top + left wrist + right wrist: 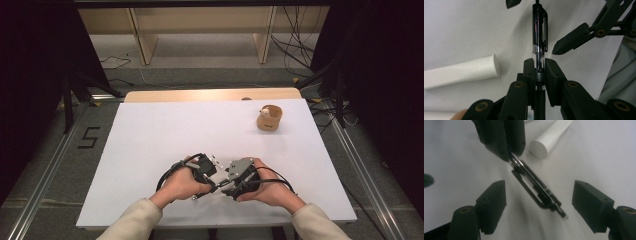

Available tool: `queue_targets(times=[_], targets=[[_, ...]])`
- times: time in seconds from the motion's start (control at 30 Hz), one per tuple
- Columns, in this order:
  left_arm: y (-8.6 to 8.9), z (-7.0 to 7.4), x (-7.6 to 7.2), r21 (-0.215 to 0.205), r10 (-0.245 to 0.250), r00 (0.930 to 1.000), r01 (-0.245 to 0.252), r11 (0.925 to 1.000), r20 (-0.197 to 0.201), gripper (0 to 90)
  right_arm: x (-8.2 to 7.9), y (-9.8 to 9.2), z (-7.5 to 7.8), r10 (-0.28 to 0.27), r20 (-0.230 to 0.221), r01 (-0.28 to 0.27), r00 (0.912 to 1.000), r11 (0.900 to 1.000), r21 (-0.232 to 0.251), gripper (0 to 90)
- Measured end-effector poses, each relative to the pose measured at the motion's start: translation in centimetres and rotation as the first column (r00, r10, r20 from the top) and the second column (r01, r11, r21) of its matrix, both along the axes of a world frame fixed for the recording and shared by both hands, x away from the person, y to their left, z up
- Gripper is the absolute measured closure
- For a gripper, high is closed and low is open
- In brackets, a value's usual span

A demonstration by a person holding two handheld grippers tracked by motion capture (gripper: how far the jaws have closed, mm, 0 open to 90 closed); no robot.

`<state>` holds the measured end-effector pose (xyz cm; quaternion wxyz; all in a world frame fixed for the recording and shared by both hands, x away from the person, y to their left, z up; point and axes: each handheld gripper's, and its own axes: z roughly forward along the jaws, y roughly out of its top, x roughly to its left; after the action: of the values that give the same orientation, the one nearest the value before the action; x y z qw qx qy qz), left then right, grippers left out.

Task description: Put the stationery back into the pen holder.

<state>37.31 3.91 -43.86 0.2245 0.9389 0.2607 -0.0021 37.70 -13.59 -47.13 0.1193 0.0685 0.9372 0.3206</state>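
A black pen (pixel 539 37) with a clear barrel and a metal clip sticks out from my left gripper (pixel 539 62), which is shut on its lower end. In the right gripper view the same pen (pixel 536 187) runs slantwise between the wide-open jaws of my right gripper (pixel 540 205), and neither pad touches it. The left gripper (pixel 510 156) holds it from the top of that view. In the high view both hands meet near the table's front middle, with the left gripper (pixel 210 177) and right gripper (pixel 226 184) tip to tip.
A white tube (pixel 461 72) lies on the white table cover (pixel 150 140) just beside the grippers, and its round end (pixel 539 148) faces them. A small wooden cup (pixel 269 118) stands at the far right of the table.
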Motion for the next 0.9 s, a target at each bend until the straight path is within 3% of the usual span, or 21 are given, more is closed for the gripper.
queue_targets(times=[0.2,0.27,0.37,0.47,0.53,0.63,0.7,0.73,0.77,0.83,0.87,0.9], targets=[[-0.6,-0.3,0.0,-0.001,-0.017,0.9998,0.017,0.9999,-0.008,79.5,-0.1,0.1,-0.1,0.034,-0.029,-0.034,0.9990,0.999,-0.001,43.1],[-0.7,-0.3,0.0,-0.007,-0.026,0.9996,0.026,0.9996,-0.011,79.4,0.0,0.1,-0.3,0.051,-0.066,-0.051,0.9965,0.999,0.014,54.2],[-0.8,-0.4,-0.1,-0.006,-0.050,0.9987,0.050,0.9987,-0.004,79.3,0.1,0.0,-0.4,0.074,-0.077,-0.073,0.9943,0.997,0.007,61.3],[-0.8,-0.3,-0.1,-0.026,-0.060,0.9979,0.061,0.9978,0.022,78.2,0.1,-0.1,-0.5,0.092,-0.097,-0.093,0.9910,0.996,-0.003,68.2],[-0.6,0.0,0.1,-0.045,-0.070,0.9947,0.073,0.9963,0.075,77.1,0.1,-0.1,-0.5,0.101,-0.099,-0.102,0.9900,0.995,-0.005,71.5],[-0.1,0.7,0.2,-0.114,-0.022,0.9819,0.045,0.9925,0.188,68.8,0.0,-0.1,-0.5,0.102,-0.108,-0.103,0.9889,0.995,-0.008,75.9],[0.5,1.3,0.3,-0.165,0.028,0.9623,0.018,0.9861,0.270,57.4,0.3,-0.4,-0.5,0.081,-0.119,-0.082,0.9897,0.997,-0.010,76.0],[0.8,1.5,0.4,-0.200,0.061,0.9531,-0.001,0.9799,0.297,46.8,0.6,-0.7,-0.5,0.039,-0.106,-0.037,0.9936,0.999,0.015,76.0],[1.1,1.7,0.4,-0.232,0.101,0.9446,-0.027,0.9724,0.312,46.8,0.6,-0.7,-0.5,0.039,-0.106,-0.037,0.9936,0.999,0.015,76.0],[1.9,1.9,0.4,-0.279,0.159,0.9283,-0.063,0.9581,0.336,38.4,1.1,-1.1,-0.4,-0.048,-0.112,0.056,0.9925,0.996,0.070,76.0],[2.6,1.8,0.4,-0.333,0.222,0.9146,-0.104,0.9372,0.338,36.3,1.3,-1.3,-0.4,-0.083,-0.116,0.093,0.9898,0.992,0.089,76.0],[2.6,1.8,0.4,-0.333,0.222,0.9146,-0.104,0.9372,0.338,35.1,1.4,-1.5,-0.3,-0.113,-0.116,0.126,0.9868,0.986,0.113,76.0]])
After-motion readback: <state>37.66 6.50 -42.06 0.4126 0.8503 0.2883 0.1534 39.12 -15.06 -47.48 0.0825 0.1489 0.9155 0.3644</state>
